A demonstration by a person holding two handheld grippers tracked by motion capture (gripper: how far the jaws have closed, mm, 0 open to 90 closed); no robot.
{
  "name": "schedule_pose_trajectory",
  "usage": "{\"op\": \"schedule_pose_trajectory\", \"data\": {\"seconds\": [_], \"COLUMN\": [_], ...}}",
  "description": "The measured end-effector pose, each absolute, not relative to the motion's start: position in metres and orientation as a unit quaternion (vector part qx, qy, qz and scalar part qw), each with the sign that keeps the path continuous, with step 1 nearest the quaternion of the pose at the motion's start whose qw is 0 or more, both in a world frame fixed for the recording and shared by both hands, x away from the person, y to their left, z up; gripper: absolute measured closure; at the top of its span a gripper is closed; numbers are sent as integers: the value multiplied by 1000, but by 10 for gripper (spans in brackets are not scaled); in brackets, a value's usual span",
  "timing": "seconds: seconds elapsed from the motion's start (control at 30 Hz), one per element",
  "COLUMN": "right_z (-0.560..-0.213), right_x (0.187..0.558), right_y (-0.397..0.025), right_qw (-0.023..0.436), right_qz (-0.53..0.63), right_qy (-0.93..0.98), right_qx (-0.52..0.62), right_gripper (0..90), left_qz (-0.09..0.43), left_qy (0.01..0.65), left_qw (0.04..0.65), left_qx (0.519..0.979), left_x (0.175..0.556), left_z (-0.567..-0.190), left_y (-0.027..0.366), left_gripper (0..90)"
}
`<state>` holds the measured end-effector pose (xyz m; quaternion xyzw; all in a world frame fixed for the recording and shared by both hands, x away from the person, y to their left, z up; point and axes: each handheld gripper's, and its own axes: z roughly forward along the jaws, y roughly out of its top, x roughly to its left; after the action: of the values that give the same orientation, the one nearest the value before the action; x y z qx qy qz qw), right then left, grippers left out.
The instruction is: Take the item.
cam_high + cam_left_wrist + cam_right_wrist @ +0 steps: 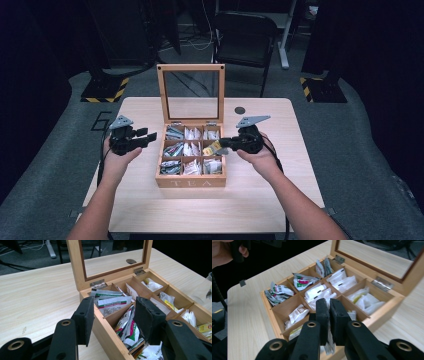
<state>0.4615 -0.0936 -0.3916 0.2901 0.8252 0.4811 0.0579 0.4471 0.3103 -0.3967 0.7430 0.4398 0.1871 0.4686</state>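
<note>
Lab, dark curtains (30,75), hazard-taped stands (106,89)

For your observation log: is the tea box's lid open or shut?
Open. The glass-paned lid stands upright on its hinges behind the tea box, leaving the sachet compartments uncovered.

Tea box (190,181): honey-coloured wood, pale "TEA" lettering on its front wall; lid (190,66) framed in the same wood around clear glass, with silvery hinges (97,284); table (280,165): light wood, fine straight grain, one small dark round spot (240,110); sachets, left column (279,291): silver-grey foil printed green and red; sachets, middle column (319,291): plain white with small dark marks; sachet (213,148) in my right gripper (223,144): white and yellow; my left gripper (150,136): matte black, brass-coloured rivets, grey plate on top; floor: grey, with yellow-and-black striped bases (106,90); chair (243,37): black.
</note>
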Motion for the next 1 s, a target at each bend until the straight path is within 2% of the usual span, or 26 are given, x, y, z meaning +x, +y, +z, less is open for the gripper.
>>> {"op": "schedule_pose_trajectory", "data": {"seconds": [0.3,1.0], "right_z": [-385,-390], "right_x": [459,451], "right_y": [-128,-197], "right_qw": [92,139], "right_qz": [479,466], "right_qy": [815,788], "right_qx": [312,377], "right_gripper": [854,854], "left_qz": [190,191], "left_qy": [440,444], "left_qw": [468,468], "left_qx": [743,740], "left_x": [448,448], "left_z": [-395,-394], "left_y": [311,313], "left_gripper": [501,501]}}
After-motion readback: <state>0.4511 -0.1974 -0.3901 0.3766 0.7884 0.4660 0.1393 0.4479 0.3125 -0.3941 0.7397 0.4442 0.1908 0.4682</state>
